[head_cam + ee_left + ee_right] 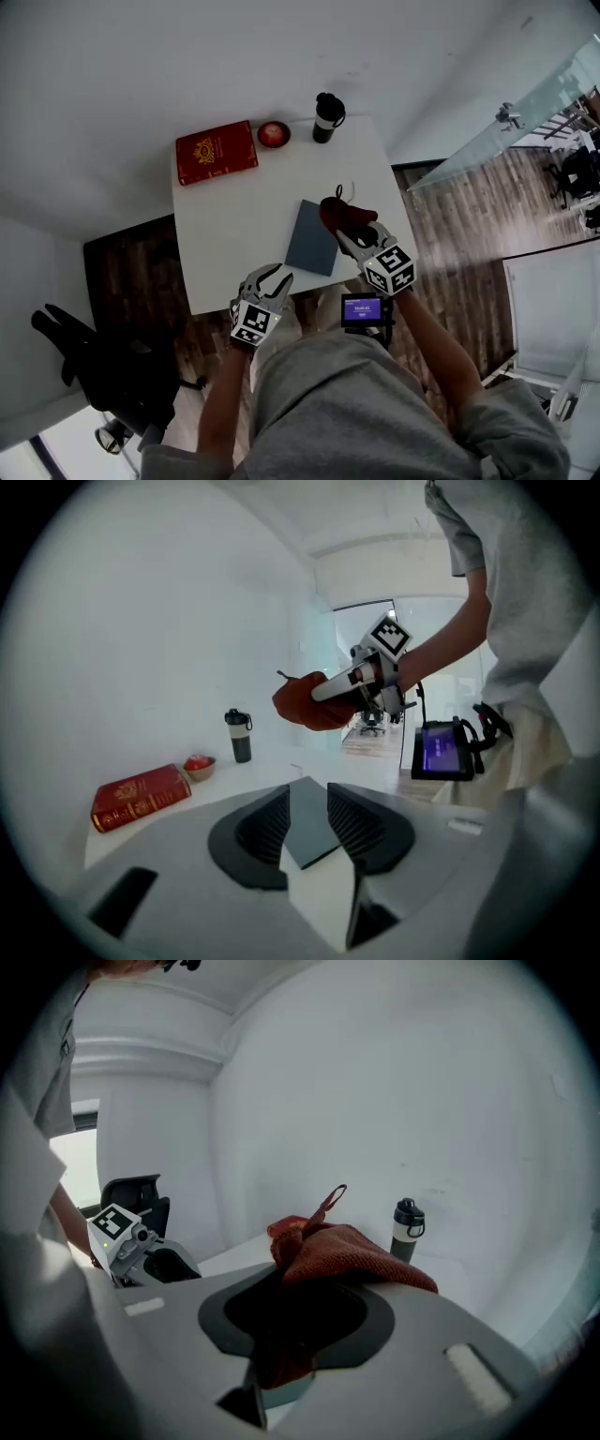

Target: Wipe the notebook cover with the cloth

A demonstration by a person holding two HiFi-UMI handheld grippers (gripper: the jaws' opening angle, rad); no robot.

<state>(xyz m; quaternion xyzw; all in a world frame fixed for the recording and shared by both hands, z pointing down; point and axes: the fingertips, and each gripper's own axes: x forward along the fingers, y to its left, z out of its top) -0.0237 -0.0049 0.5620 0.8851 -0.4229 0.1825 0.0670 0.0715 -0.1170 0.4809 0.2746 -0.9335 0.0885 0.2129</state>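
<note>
Right tongs (347,232) clamp the red cloth (339,214) — left tongs (272,277) gape empty — lettering on book (216,152) unreadable.

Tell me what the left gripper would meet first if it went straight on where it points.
Likely the grey notebook: the left gripper frames it between open jaws, though depth is unclear.

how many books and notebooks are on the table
2: a red book at the table's far left corner, and a grey notebook near its front edge. None seems hidden.
</note>
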